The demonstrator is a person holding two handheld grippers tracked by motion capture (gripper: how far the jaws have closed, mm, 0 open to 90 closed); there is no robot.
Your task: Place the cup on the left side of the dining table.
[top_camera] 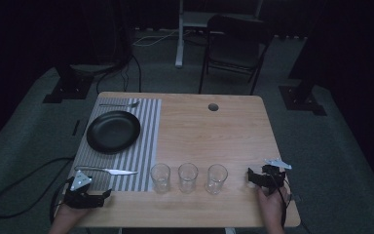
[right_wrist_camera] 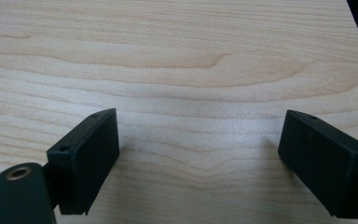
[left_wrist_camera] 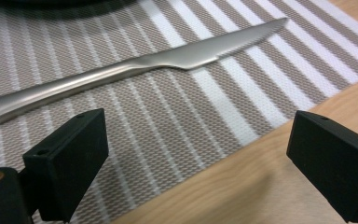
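The left gripper [top_camera: 108, 194] sits at the near left edge of the worktop [top_camera: 224, 131], its jaws released with nothing between them. In the left gripper view the gap between them spans the near edge of the striped placemat [left_wrist_camera: 168, 126] and bare wood. Just beyond the jaws lies the knife [left_wrist_camera: 135, 70], flat on the placemat, untouched, its blade running off toward the right jaw's side. The right gripper [top_camera: 250, 175] rests at the near right, its jaws likewise spread wide over bare wood, holding nothing. Between the two grippers stand three empty glasses [top_camera: 188, 177] in a row. Farther past the knife sits a black plate [top_camera: 113, 131], and beyond it a spoon [top_camera: 120, 104].
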